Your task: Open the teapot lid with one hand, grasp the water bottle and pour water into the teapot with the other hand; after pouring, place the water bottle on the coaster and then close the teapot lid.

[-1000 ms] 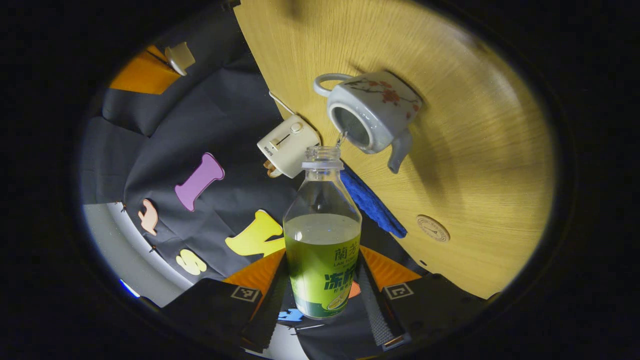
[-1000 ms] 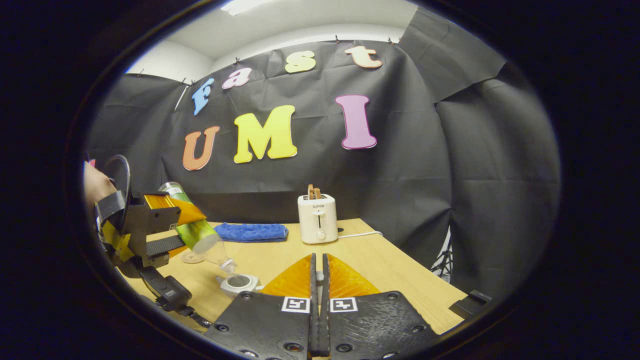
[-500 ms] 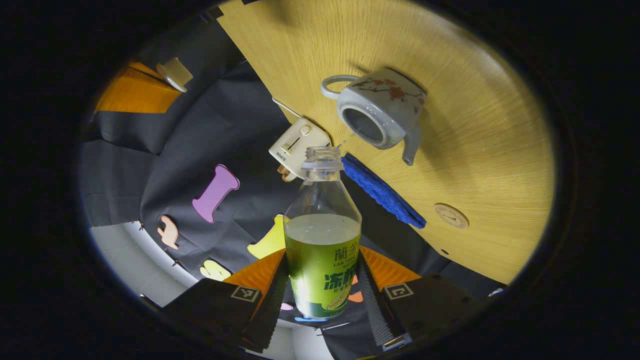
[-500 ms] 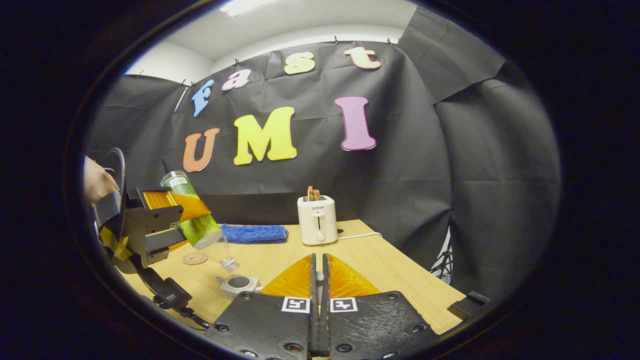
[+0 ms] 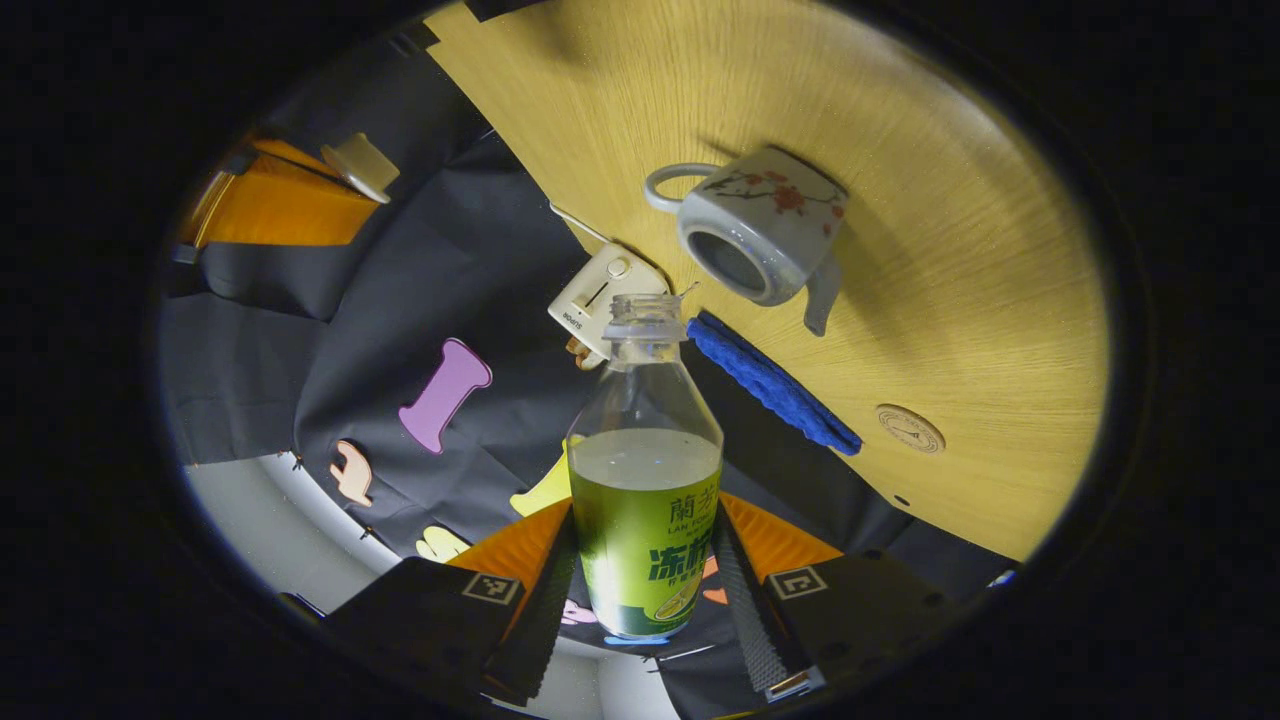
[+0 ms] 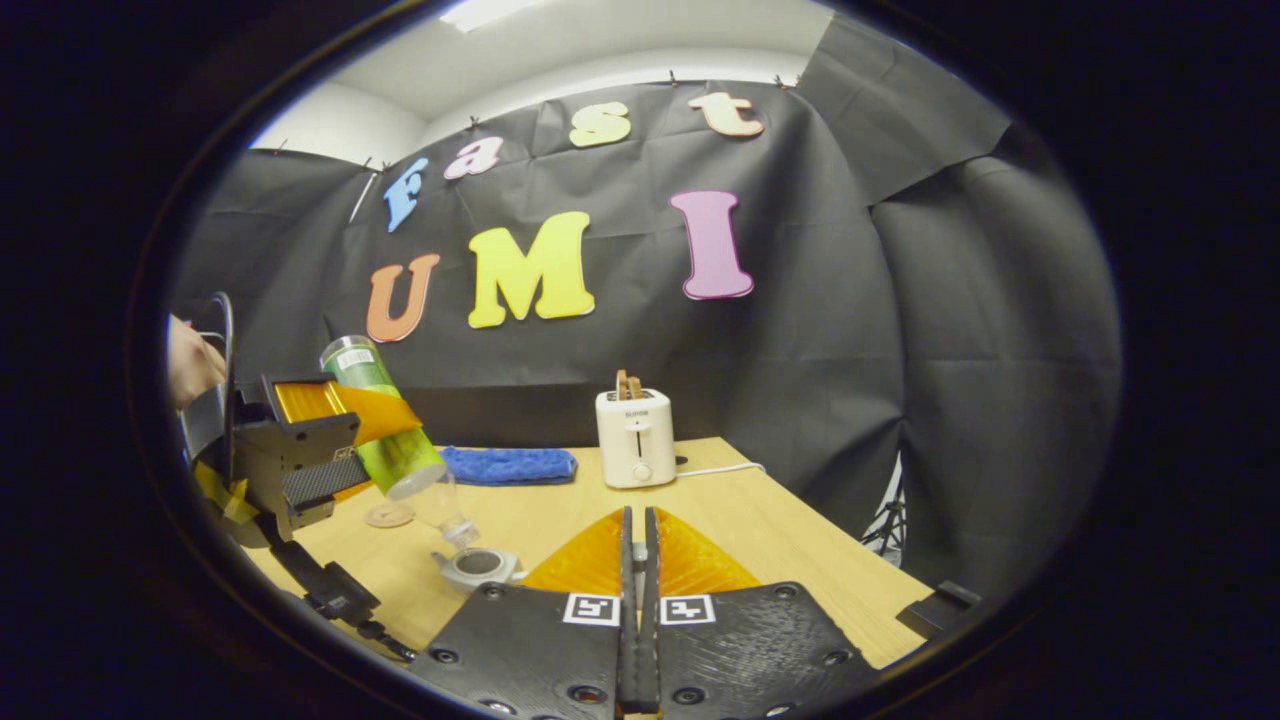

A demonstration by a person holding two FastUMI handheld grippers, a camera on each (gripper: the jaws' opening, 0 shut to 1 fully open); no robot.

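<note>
My left gripper [image 5: 645,520] is shut on a green-labelled water bottle [image 5: 645,500] with its cap off. In the right gripper view the bottle [image 6: 385,430] leans neck-down over the white flowered teapot [image 6: 478,566], held by the left gripper [image 6: 365,425] and a hand. The teapot [image 5: 760,235] stands open on the wooden table [image 5: 950,250], just beyond the bottle's mouth. The teapot lid [image 5: 360,165] hangs in the air off to the side, pinched by my right gripper [image 5: 335,180]. In its own view the right gripper [image 6: 637,530] is shut above the table. A round coaster [image 5: 910,428] lies past the teapot.
A blue cloth [image 5: 770,385] lies by the table's back edge, between teapot and coaster. A white toaster [image 6: 635,440] with a cord stands at the back near the wall. The table's right edge [image 6: 850,560] drops off beside my right gripper.
The thin stream from bottle to teapot has stopped. The left gripper has lifted the bottle a little and tipped it back from the teapot. The right gripper has held still.
</note>
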